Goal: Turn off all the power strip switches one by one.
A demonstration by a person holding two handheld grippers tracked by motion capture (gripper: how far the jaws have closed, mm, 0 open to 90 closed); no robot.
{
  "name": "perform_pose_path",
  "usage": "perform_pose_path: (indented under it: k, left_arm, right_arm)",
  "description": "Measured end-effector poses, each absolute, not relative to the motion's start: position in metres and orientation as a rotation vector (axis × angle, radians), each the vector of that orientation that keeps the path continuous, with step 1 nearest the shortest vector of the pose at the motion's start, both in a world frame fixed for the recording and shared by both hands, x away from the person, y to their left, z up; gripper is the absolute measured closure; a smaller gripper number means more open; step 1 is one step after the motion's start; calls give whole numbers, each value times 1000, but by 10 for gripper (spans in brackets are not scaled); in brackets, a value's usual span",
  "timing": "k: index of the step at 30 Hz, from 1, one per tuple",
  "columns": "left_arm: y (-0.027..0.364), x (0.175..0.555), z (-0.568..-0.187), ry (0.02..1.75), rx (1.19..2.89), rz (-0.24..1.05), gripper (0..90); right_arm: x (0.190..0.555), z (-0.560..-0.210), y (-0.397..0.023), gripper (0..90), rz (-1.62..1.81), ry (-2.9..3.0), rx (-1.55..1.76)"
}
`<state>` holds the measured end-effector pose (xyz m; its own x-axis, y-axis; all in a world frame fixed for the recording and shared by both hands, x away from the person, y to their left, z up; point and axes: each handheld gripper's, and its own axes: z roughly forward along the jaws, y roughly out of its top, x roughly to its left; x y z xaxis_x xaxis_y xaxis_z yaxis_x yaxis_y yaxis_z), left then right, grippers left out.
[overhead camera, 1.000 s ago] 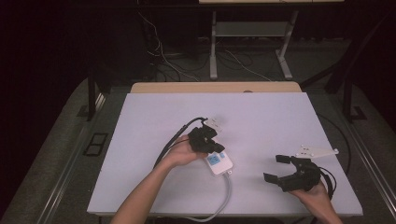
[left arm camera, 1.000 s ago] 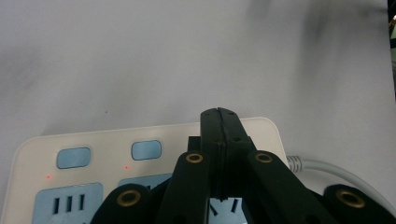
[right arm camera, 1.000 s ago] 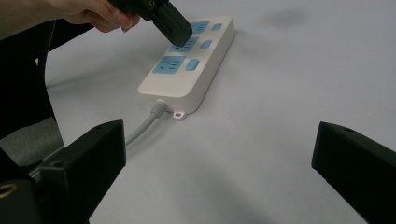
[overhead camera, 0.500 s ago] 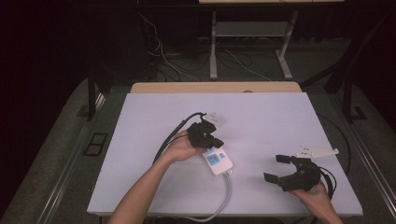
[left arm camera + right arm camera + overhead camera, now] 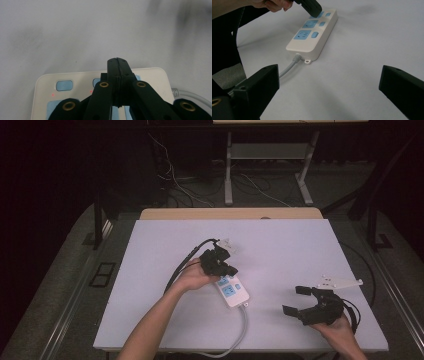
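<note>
High view shows your left tongs (image 5: 227,268), jaws pressed together and empty, tip over the far end of the white plastic power strip with blue sockets (image 5: 233,293) lying mid-desk (image 5: 300,250). Your right tongs (image 5: 299,301) hover wide open, empty, well apart from it.

A white power strip (image 5: 313,35) lies on the table (image 5: 367,50) (cord toward camera); the left gripper (image 5: 310,6) touches its far end.

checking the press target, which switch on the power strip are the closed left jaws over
The far-end switch, farthest from the cord: the shut left gripper hangs over that end of the power strip; the other two switches sit clear.
</note>
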<state>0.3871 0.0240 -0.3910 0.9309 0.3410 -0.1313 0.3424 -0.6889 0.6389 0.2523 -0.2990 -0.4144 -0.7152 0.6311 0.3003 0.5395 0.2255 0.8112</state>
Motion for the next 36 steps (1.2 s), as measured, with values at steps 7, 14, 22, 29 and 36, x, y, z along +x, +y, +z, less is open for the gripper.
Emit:
perform_pose_path:
  k: [7, 14, 22, 29, 36]
  left_arm:
    - [23, 391, -396, 496, 2395, -1, 894]
    - [22, 395, -403, 507, 2415, -1, 894]
    - [21, 398, -409, 516, 2436, -1, 893]
    - [21, 398, -409, 532, 2431, -9, 894]
    - [25, 401, -411, 537, 2408, -46, 896]
  right_arm:
    - [252, -414, -299, 27, 1517, 2386, 1142]
    - [252, -414, -300, 27, 1518, 2385, 1144]
    - [252, -414, -300, 27, 1518, 2385, 1144]
    - [252, -414, -300, 27, 1516, 2385, 1143]
    - [252, -415, -299, 27, 1512, 2386, 1141]
